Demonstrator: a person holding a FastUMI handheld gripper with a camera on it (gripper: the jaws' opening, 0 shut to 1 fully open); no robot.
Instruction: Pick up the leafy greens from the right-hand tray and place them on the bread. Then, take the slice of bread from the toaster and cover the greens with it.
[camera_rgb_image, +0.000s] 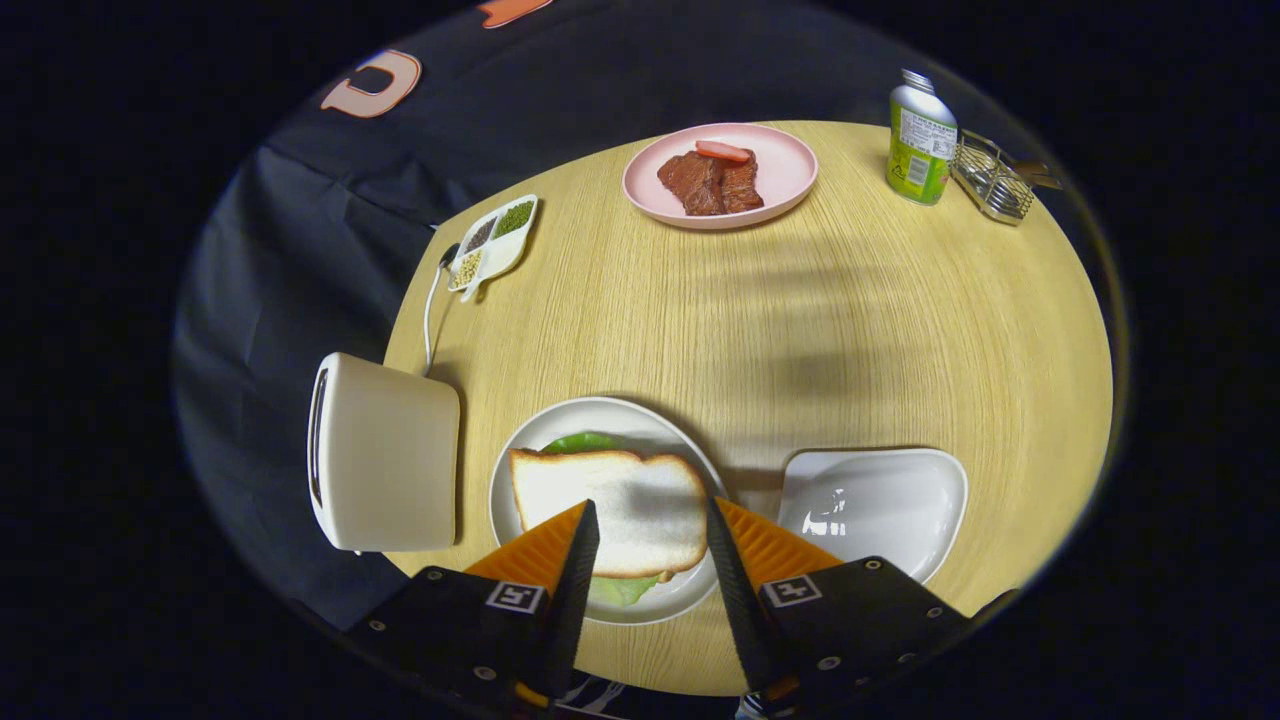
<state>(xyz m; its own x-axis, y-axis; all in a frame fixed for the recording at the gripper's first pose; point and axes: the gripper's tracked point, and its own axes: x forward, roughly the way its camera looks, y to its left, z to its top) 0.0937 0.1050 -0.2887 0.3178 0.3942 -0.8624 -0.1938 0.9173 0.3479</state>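
Bread (610, 510) lies on top of the leafy greens (580, 442) on the white plate (640, 415) right in front of you, so the sandwich is already covered. You can see green leaf poking out beyond the slice on its far edge and again at its near edge, between the fingers.

Your gripper (652, 525) hangs over the near part of that plate with its 2 fingers spread wide, about as far apart as the slice is broad. Nothing is held between them, and neither finger presses on the bread (the slice sits flat in the gap, below the tips).

To your left, just beside the plate, stands the toaster (385, 455), pale and upright, with its cord (430, 310) running back along the table edge. To your right of the plate sits the white tray (900, 490), with nothing green left in it.

Farther across the wooden table (850, 320) you have a pink plate (780, 160) carrying dark meat (710, 183) and a strip of something red, a small divided dish (492, 245) of beans beyond the toaster, and a green bottle (921, 140) next to a wire rack (992, 180) at the far right.
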